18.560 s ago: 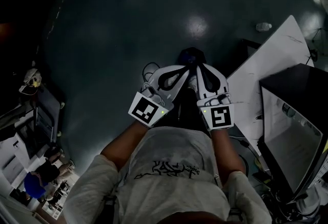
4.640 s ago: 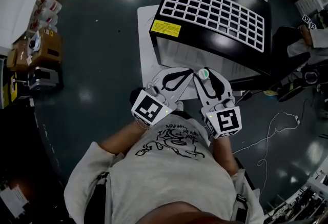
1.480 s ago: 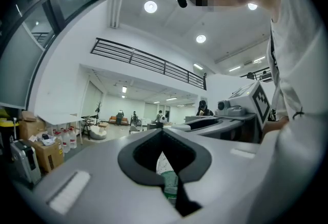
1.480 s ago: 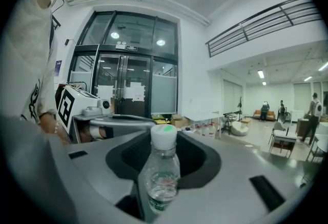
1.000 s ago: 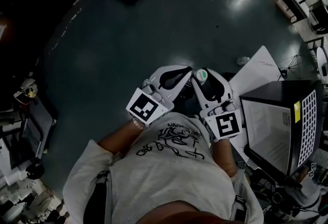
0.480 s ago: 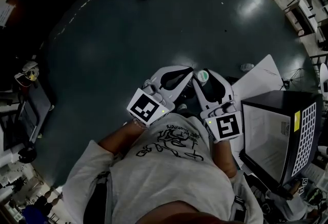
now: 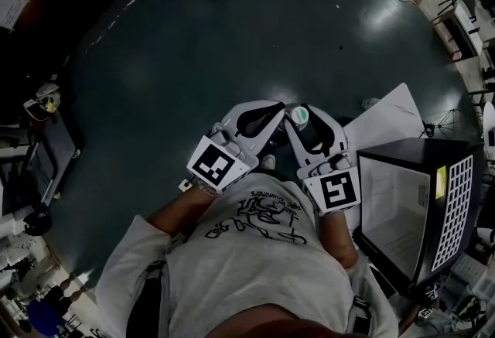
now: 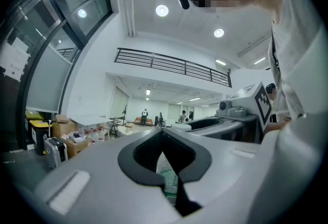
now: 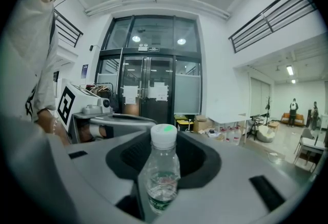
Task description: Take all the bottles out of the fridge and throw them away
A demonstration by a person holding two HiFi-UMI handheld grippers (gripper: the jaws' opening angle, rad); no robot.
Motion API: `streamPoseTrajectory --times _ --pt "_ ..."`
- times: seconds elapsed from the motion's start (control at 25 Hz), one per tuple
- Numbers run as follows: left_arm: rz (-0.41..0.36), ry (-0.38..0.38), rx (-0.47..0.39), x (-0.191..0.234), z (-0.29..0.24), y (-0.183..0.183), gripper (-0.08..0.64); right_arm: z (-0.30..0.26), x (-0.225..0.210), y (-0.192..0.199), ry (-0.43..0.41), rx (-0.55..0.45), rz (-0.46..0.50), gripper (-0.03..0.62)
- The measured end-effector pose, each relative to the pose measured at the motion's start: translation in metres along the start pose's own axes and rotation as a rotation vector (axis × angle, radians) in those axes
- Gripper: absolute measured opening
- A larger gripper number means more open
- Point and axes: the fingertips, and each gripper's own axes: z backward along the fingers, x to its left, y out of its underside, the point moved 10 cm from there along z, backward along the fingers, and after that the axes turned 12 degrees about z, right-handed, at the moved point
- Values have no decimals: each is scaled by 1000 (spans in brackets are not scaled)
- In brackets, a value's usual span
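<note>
The dark, glossy floor (image 7: 193, 58) lies open in front of the person. The black fridge with the white grid panel (image 7: 418, 155) stands off at their right, near but apart. The left gripper (image 7: 280, 107) has its tips drawn together and, as far as I can judge, carries nothing. The right gripper (image 7: 302, 120) stands wide around the clear plastic bottle with the white cap (image 9: 163, 174) and holds it upright, cap above the jaws. It is out of the fridge, so what's left is the carry. Keep the squeeze even — thin plastic slips or buckles. Let go only right over the rubbish — no place for it shows from here.
</note>
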Motion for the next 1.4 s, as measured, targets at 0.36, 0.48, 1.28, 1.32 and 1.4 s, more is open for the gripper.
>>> streamPoseTrajectory --times 0.36,0.48,1.28,1.32,1.4 --pt "-17 -23 13 -20 -12 15 6 21 -8 17 -20 -2 -14 153" --pt "-7 -29 35 -24 -15 19 6 24 -9 21 -26 4 -15 153" --pt "2 39 107 4 -29 40 6 9 -9 48 27 45 -50 155" --pt "7 41 115 6 -29 41 6 8 -9 51 31 44 -61 153" --pt "39 28 135 9 -30 45 6 6 -9 57 40 52 -66 154"
